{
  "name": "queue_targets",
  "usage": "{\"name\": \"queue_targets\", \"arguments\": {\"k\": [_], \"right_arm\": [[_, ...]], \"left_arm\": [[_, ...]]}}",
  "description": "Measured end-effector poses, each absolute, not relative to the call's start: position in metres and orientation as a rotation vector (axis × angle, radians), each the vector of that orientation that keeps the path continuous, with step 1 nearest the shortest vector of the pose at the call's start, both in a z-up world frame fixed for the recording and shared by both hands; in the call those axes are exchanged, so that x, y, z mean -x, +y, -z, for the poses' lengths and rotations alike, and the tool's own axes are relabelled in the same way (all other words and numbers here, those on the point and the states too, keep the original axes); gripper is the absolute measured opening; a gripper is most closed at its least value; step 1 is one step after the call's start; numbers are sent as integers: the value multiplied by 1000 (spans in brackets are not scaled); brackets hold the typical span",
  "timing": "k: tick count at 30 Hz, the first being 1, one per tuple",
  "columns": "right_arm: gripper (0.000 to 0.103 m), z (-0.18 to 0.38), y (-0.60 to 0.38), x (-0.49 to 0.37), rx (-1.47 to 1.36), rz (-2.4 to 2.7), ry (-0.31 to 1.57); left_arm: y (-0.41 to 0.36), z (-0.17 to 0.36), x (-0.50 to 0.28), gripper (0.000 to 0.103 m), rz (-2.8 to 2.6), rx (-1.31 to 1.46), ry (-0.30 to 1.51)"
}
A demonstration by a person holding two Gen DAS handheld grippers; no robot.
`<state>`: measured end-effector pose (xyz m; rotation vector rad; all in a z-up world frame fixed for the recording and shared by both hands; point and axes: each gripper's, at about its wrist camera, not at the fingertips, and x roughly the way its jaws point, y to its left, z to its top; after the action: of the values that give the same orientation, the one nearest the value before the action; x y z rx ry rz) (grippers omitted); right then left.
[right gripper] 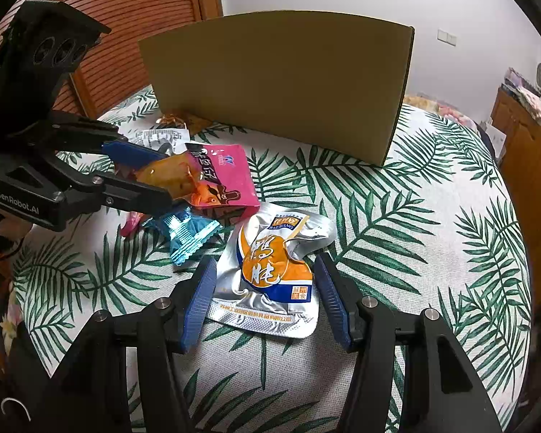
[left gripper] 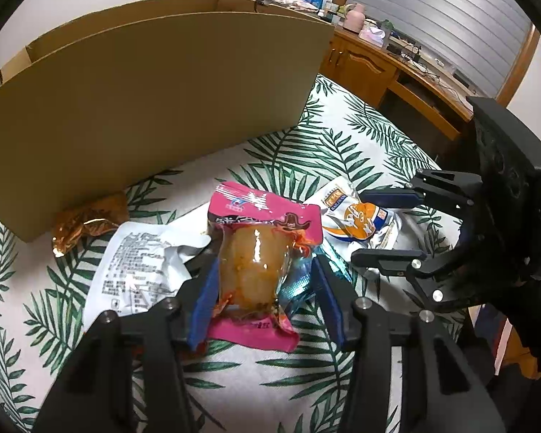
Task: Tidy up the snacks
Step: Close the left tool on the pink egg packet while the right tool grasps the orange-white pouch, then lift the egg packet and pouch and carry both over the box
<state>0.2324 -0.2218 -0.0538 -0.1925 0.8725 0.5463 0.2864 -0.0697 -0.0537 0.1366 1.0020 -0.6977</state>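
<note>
Two grippers work over your leaf-print tabletop; your left gripper has its jaws partly closed around the pink snack packet, the left pad against it, the right pad's contact hard to tell; your right gripper holds its jaws about half open on either side of the silver and orange pouch, not touching it; a blue wrapper, a white packet and a gold wrapper lie nearby; the cardboard box stands behind them.
</note>
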Motion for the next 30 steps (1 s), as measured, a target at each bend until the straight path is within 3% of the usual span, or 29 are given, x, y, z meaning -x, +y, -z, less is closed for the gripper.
{"name": "queue_targets", "arguments": {"k": [4,9,30], "right_arm": [[58,54,-220,-232,203,-541,872],[58,54,-217,-230,218,-533,871],[60,54,-213,-229,241,-527,875]], "left_arm": [[-68,54,-286,47,688,-111,989],[-62,50,-276,31,655,-98,954],[-45,17,-228,31,556,-18,786]]}}
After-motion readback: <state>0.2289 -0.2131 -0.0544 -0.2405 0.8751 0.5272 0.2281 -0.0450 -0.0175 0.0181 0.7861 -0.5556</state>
